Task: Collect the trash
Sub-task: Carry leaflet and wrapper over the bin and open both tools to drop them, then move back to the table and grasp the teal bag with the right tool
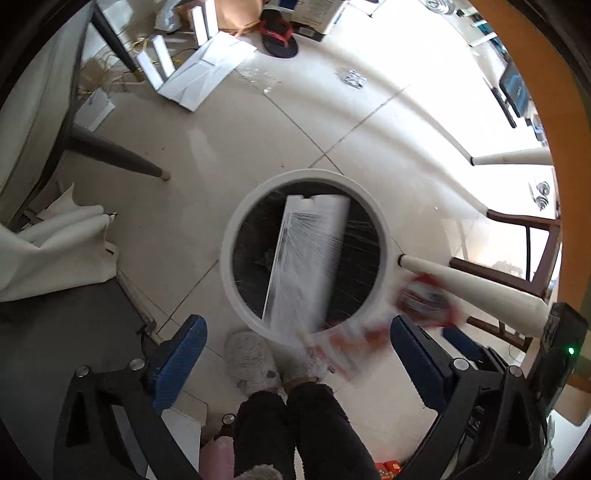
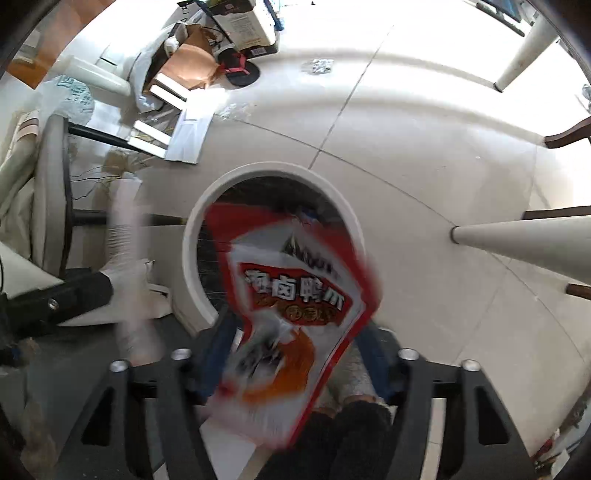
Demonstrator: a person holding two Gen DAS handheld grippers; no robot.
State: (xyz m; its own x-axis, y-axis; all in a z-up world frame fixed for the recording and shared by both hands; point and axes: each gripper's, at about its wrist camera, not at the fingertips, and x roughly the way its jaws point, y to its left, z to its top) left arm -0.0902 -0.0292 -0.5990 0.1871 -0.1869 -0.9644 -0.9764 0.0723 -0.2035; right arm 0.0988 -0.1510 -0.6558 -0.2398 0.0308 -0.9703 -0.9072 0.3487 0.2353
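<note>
A round white-rimmed trash bin [image 1: 236, 221] stands on the tiled floor, also seen in the right wrist view [image 2: 192, 236]. A long white foam piece [image 1: 308, 254], blurred, lies tilted into the bin's mouth, free of my left gripper [image 1: 297, 339], which is open above the bin's near rim. A red-and-white snack bag [image 2: 295, 295] is blurred between the spread fingers of my right gripper [image 2: 295, 343], over the bin's near edge; it also shows in the left wrist view [image 1: 421, 299]. The right fingers are mostly hidden by the bag.
White table legs [image 1: 476, 288] [image 2: 524, 240] and a dark wooden chair [image 1: 524, 254] stand right of the bin. Cardboard, white boxes [image 1: 203, 70] and a sandal [image 1: 279, 35] litter the far floor. A grey chair leg [image 1: 114, 155] and cloth [image 1: 55, 240] lie left. The person's slippers [image 1: 255, 362] are below.
</note>
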